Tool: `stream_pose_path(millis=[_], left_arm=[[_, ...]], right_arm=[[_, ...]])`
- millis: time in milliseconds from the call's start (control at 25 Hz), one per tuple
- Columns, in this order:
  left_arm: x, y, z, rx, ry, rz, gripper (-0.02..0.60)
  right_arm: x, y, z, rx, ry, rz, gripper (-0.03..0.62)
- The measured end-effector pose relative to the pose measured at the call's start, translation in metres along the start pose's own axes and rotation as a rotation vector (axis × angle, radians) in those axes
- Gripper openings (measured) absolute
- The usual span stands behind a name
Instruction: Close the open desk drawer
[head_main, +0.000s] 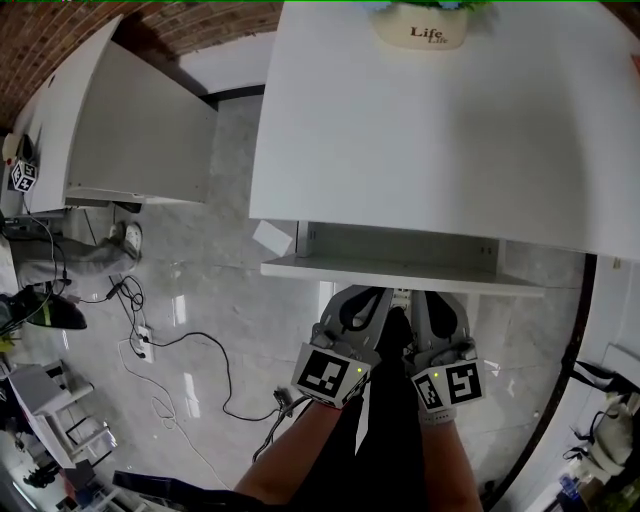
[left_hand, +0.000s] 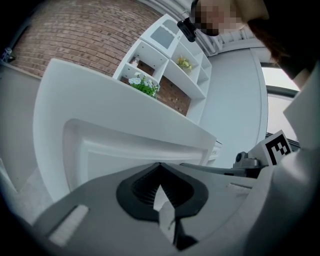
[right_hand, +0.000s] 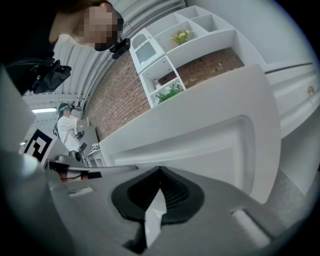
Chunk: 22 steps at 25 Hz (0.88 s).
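Note:
A white desk (head_main: 440, 130) has its drawer (head_main: 400, 270) pulled out a short way from under the top, with the grey inside showing. Both grippers are held side by side right at the drawer front. My left gripper (head_main: 372, 294) is shut and empty, and my right gripper (head_main: 424, 297) beside it is shut and empty too. In the left gripper view the closed left gripper (left_hand: 160, 165) points at the recessed white drawer front (left_hand: 130, 147). In the right gripper view the right gripper (right_hand: 160, 170) faces the same drawer front (right_hand: 210, 142). I cannot tell whether the tips touch it.
A cream flower pot (head_main: 420, 32) stands at the desk's far edge. Another white desk (head_main: 130, 120) is at the left, with cables (head_main: 170, 350) on the marble floor. A wall shelf (right_hand: 175, 45) rises behind, and a person (right_hand: 67, 127) stands far off.

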<state>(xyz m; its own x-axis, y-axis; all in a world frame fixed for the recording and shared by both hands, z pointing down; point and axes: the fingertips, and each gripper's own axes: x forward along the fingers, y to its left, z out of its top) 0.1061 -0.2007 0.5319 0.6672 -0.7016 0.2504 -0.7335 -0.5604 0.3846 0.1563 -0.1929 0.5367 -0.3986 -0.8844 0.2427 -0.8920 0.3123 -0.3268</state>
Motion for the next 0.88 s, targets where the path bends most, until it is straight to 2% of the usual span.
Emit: stream_pose_path(millis=[480, 880], left_arm=[[0.018, 0.009, 0.007, 0.008, 0.0, -0.013, 0.002], [0.03, 0.017, 0.015, 0.004, -0.009, 0.008, 0.002]], right_arm=[[0.017, -0.012, 0.007, 0.049, -0.021, -0.009, 0.0], [0.03, -0.018, 0.013, 0.063, -0.017, -0.017, 0.0]])
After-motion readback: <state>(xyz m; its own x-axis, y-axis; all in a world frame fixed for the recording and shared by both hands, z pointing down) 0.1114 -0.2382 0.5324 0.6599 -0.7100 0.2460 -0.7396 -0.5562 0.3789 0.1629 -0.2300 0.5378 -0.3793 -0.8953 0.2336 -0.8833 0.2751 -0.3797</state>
